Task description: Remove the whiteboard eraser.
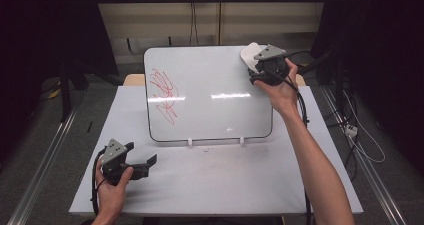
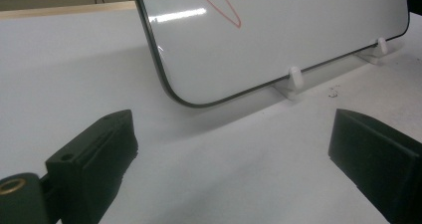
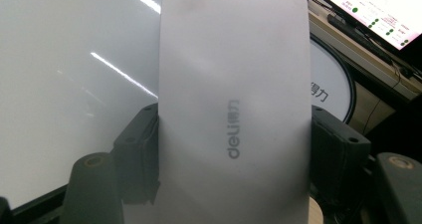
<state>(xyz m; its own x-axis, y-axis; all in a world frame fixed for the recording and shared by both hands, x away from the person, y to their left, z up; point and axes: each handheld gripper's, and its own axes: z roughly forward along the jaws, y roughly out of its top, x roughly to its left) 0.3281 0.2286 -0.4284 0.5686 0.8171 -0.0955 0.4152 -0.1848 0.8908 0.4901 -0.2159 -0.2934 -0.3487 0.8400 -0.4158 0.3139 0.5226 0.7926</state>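
Up at the top right corner of the whiteboard, the right gripper holds a white eraser. From the right gripper view, the eraser is a long, smooth white block with round ends and grey letters that say "deli" on it. It stands up tall between the two black jaws. The jaws press on its left and right sides, so they are closed tight on it. Behind the eraser, on the left, is the shiny white face of the board. The high view shows the eraser sitting right at the board's edge, but I cannot tell if it is touching the board.

The whiteboard has a thin black rim and round corners. It leans back and stands on two little white feet on the table. Red scribbles are on its left side, far away from the eraser. The rest of the board is white, with a bright streak of light across the middle.

The left gripper is low on the table, near the front left corner, well apart from the board. A hand is wrapped around it. From the left gripper view, its two black jaws are spread wide with nothing between them, and it looks toward the bottom corner of the board and one small white foot.

The table is white and flat. A few tiny dark specks lie near the feet.
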